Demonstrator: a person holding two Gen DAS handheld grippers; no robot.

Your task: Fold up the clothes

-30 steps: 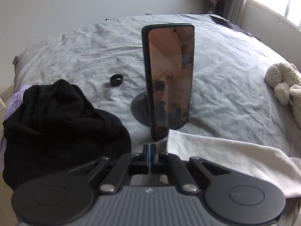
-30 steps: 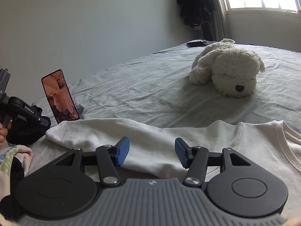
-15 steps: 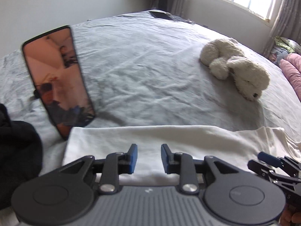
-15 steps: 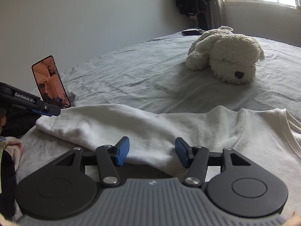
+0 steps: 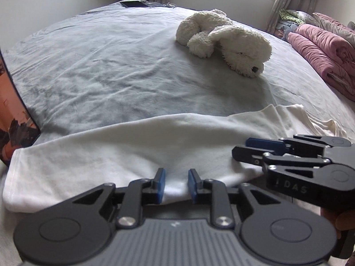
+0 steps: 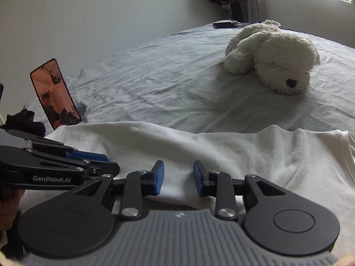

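A white T-shirt (image 5: 133, 146) (image 6: 221, 150) lies spread across the near part of the grey bed sheet (image 5: 99, 66), its neckline toward the right. My left gripper (image 5: 176, 177) (image 6: 112, 163) sits at the shirt's near edge. Its jaws are closing, with a narrow gap and a bit of white cloth between the blue pads. Close on its right is my right gripper (image 6: 178, 170) (image 5: 240, 147), also over the near edge. Its jaws are closing too, with cloth in the gap. I see no pad pressing on the fabric.
A white plush dog (image 5: 226, 42) (image 6: 273, 53) lies behind the shirt. A phone on a stand (image 6: 55, 93) stands at the shirt's left end, with a black garment (image 6: 24, 122) beside it. Pink blankets (image 5: 321, 51) are piled at the far right.
My left gripper swung right, away from the phone and the black garment, onto the shirt's near edge, and went from shut to slightly apart. My right gripper's jaws narrowed and it moved toward the left gripper.
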